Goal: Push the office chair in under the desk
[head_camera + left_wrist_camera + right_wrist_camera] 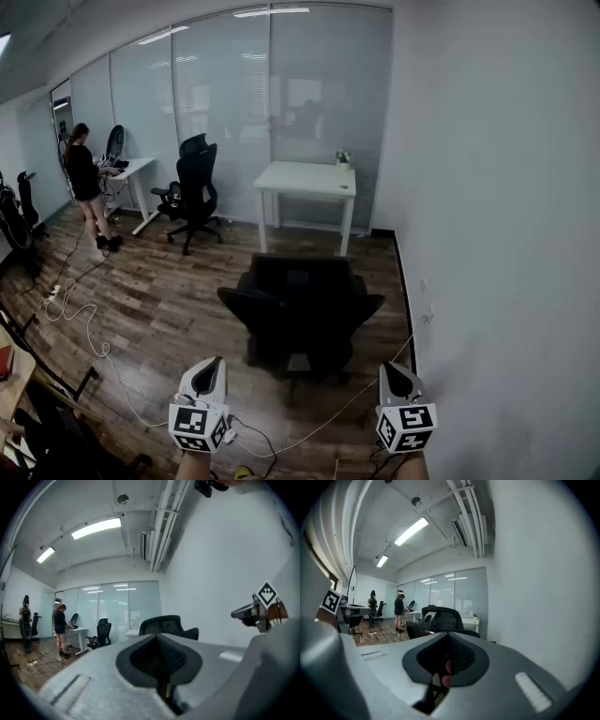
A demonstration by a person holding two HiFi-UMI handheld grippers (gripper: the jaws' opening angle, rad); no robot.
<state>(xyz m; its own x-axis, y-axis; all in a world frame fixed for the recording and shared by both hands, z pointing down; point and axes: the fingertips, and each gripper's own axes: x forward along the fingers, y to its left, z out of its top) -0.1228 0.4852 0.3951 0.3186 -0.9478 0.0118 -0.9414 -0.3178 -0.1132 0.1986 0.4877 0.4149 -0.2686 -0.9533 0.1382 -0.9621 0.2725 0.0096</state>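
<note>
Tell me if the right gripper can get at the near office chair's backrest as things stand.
Probably yes: the right gripper, jaws shut, points toward the office chair just ahead, and nothing stands between them.

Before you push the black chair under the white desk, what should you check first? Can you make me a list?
1. Claws shut: left claw and right claw are both closed: ok.
2. Claws on the office chair: neither touches it: not ok.
3. Chair lined up with the desk: it stands in front of it: ok.
4. Room under the desk: nothing seen between its legs: ok.
5. Path for rolling: a white cable runs near the chair's base: not ok.
6. Person out of the way: standing far left: ok.
</note>
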